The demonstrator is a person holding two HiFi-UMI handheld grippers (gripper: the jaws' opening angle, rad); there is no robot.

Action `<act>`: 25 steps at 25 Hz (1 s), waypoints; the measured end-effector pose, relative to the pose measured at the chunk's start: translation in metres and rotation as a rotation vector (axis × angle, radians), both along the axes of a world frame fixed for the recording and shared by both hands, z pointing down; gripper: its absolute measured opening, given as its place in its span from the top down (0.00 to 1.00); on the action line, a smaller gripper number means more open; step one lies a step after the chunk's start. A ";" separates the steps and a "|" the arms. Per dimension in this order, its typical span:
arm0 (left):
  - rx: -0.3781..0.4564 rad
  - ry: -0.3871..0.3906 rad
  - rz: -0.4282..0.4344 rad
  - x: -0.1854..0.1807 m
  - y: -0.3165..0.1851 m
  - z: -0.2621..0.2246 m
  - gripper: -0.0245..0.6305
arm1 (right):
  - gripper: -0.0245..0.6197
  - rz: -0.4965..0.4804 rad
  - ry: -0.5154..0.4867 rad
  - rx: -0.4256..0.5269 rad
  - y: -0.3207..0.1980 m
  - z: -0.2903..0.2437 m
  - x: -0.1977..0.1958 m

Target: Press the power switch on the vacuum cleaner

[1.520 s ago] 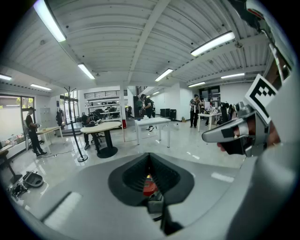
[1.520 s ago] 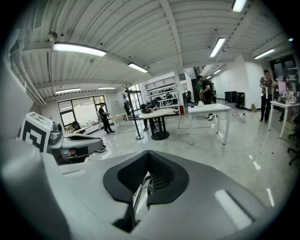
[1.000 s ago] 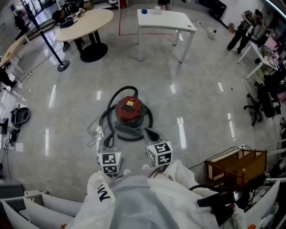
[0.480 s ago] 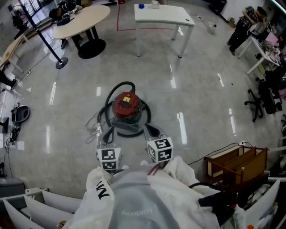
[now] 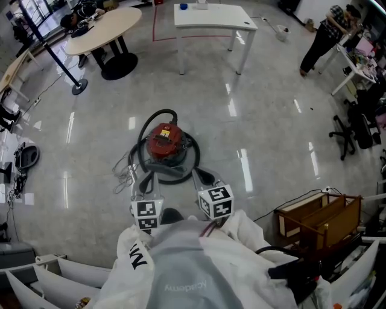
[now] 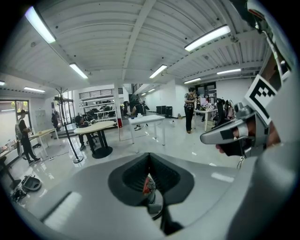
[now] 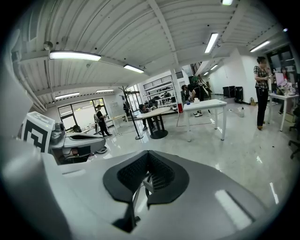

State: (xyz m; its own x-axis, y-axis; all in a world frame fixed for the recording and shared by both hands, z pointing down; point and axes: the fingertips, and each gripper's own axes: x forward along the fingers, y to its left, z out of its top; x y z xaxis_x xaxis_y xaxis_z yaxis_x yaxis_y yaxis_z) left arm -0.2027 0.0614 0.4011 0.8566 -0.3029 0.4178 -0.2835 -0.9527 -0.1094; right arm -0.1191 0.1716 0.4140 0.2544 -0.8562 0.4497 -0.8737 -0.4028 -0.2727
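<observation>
Grey garment [image 5: 181, 283], bottom of head view: inverted print, probably "Academy". White sleeve [image 5: 137, 261] beside it: large black letter, M-like, partly folded away. Yellow label [image 5: 167, 134] on red vacuum cleaner [image 5: 161, 143]: too small to read.

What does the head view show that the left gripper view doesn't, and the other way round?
Only the head view shows the whole red vacuum cleaner on the floor with its black hose looped round it, the wooden crate at the right, and the left gripper from above. Only the left gripper view shows the ceiling light strips and that gripper's jaws together, with just a sliver of the red vacuum beyond them. Both show the right gripper, the white table and the round table.
</observation>
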 end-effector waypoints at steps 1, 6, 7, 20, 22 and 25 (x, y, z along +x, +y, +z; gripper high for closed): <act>-0.001 -0.001 0.000 0.001 0.000 0.000 0.96 | 0.96 -0.001 0.000 0.000 0.001 0.000 0.000; -0.013 -0.007 0.005 0.007 0.003 0.005 0.96 | 0.96 -0.003 -0.004 -0.016 0.006 0.004 0.004; -0.016 -0.007 0.007 0.010 0.003 0.006 0.96 | 0.96 0.000 -0.005 -0.020 0.007 0.005 0.006; -0.054 -0.013 0.050 0.065 -0.018 0.014 0.96 | 0.96 0.033 -0.022 -0.067 -0.005 0.013 0.048; -0.061 -0.018 0.050 0.074 -0.024 0.015 0.96 | 0.96 0.036 -0.028 -0.072 -0.012 0.013 0.057; -0.068 -0.027 0.049 0.083 -0.033 0.017 0.96 | 0.96 0.026 -0.034 -0.078 -0.023 0.014 0.065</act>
